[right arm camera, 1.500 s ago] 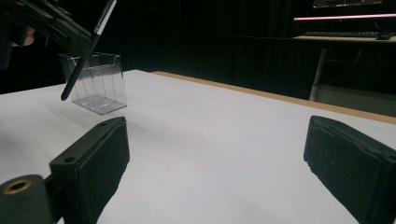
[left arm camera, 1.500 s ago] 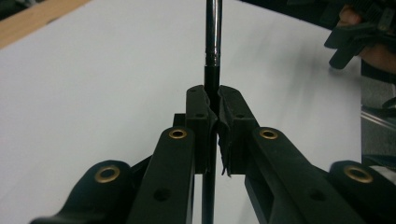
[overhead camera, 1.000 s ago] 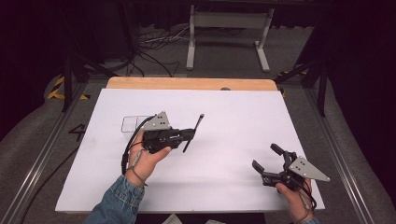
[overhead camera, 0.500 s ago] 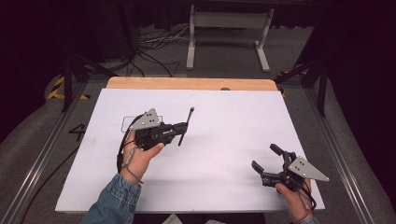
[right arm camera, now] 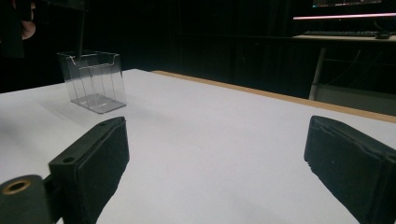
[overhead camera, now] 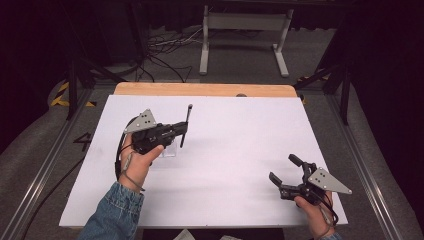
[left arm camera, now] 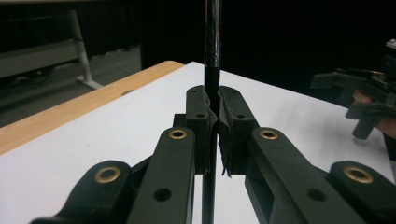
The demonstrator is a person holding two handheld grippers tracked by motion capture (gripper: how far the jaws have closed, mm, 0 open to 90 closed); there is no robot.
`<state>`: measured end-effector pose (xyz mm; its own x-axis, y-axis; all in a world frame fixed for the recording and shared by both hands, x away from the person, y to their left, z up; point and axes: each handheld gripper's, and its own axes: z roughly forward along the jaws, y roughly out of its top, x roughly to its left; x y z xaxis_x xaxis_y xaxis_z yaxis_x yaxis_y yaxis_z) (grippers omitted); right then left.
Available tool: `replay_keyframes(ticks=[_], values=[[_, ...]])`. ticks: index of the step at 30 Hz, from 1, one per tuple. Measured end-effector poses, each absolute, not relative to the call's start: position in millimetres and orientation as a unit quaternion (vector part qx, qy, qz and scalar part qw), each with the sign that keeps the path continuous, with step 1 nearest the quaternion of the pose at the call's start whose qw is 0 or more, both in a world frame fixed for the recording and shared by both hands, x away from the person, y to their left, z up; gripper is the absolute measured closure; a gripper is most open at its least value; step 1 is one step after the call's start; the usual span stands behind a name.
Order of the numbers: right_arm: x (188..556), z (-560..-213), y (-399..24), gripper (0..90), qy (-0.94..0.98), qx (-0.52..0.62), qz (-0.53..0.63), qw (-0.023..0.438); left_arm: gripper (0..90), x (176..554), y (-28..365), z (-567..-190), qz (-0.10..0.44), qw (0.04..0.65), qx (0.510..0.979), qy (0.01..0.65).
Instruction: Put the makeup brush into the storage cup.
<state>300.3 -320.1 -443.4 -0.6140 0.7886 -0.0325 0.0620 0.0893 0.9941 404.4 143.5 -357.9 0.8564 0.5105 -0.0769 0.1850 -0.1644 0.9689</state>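
Left gripper point(overhead camera: 181, 129) pinches the black rod point(overhead camera: 185, 125) upright (above the clear box point(right arm camera: 92, 80)).

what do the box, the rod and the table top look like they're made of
Box: clear plastic, probably acrylic; the table shows through its glossy walls.
Rod: dark and glossy with bright streaks along it, so polished metal or hard plastic; the look leaves that open. The left claw is shut on it.
Table top: matte white sheet, with a bare wood-like strip at the far edge.

Glossy black rod point(left arm camera: 212, 42), clear smooth plastic box point(right arm camera: 93, 81), matt white table point(overhead camera: 240, 150), wooden edge point(overhead camera: 205, 89)
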Motion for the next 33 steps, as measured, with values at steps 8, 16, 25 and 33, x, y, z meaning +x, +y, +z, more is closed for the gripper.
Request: replay_keyframes(ticks=[8, 16, 25, 33], values=[[300.6, -444.0, -319.9, 7.0, 0.673, 0.316, 0.597, 0.303, 83.5, 409.1, 156.0, -356.3, 0.156, 0.603, 0.741, 0.251], [301.1, -444.2, -319.8, 7.0, 0.673, 0.315, 0.598, 0.301, 83.5, 410.0, 168.6, -354.9, 0.178, 0.598, 0.736, 0.265], [301.4, -444.3, -319.3, 7.0, 0.673, 0.316, 0.598, 0.300, 83.4, 409.7, 183.4, -354.1, 0.195, 0.601, 0.722, 0.282], [301.3, -444.4, -319.3, 7.0, 0.674, 0.316, 0.597, 0.300, 83.4, 409.0, 192.7, -355.9, 0.214, 0.595, 0.711, 0.309]])
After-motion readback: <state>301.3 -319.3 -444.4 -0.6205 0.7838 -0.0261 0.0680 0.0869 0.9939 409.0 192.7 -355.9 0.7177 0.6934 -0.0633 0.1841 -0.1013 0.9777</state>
